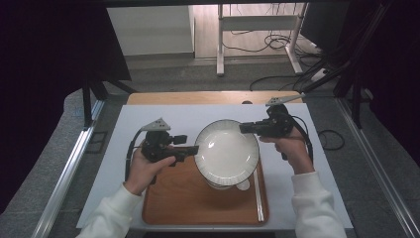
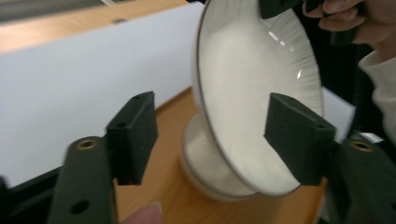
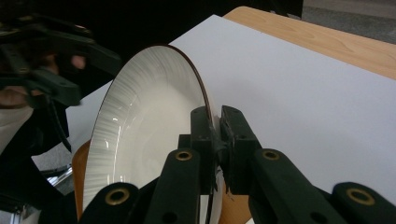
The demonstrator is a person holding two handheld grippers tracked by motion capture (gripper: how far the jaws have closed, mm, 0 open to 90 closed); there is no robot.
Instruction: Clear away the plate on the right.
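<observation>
A white plate [image 1: 227, 151] with a ribbed, dark-edged rim hangs tilted above a wooden tray [image 1: 183, 198]. My right gripper [image 1: 246, 128] is shut on the plate's upper right rim; in the right gripper view its jaws [image 3: 217, 135] pinch the thin edge of the plate [image 3: 140, 126]. My left gripper [image 1: 190, 148] is at the plate's left edge. Its jaws stand apart in the left gripper view [image 2: 215, 133], and the plate [image 2: 252, 84] lies beyond them, untouched by the pads. Under the plate a white bowl [image 2: 205, 158] rests on the tray.
The tray sits on a white mat [image 1: 143, 119] that covers most of the wooden table [image 1: 198, 97]. Metal rails run along both sides of the table. Cables and a desk frame lie on the floor beyond the far edge.
</observation>
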